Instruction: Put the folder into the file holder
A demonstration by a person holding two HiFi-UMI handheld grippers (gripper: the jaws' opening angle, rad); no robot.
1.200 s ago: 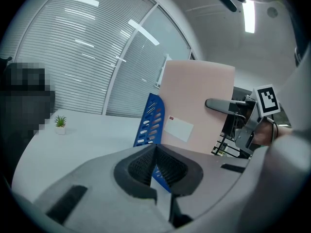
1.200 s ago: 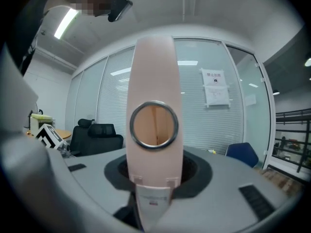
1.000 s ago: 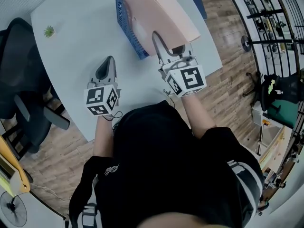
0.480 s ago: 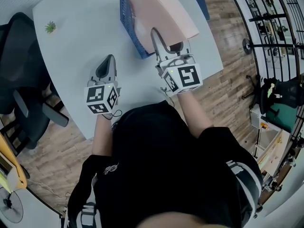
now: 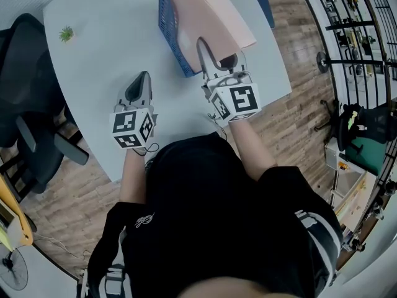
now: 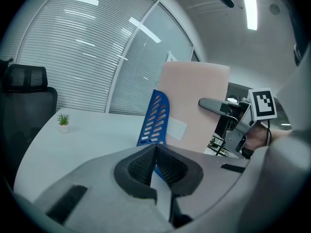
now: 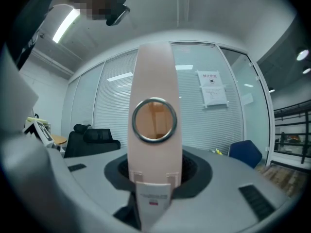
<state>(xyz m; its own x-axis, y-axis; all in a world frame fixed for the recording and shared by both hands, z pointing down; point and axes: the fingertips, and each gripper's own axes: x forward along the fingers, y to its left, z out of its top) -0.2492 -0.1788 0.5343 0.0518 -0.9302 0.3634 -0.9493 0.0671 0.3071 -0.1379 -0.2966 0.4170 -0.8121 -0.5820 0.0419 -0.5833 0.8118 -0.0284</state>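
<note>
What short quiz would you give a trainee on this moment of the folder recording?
1. True or false: the left gripper is shut with nothing between its jaws.
2. The file holder is: A red, B blue, C green.
3. Fill in: the right gripper is shut on the folder at its ___.
Key: 1 true; 2 B; 3 spine.
</note>
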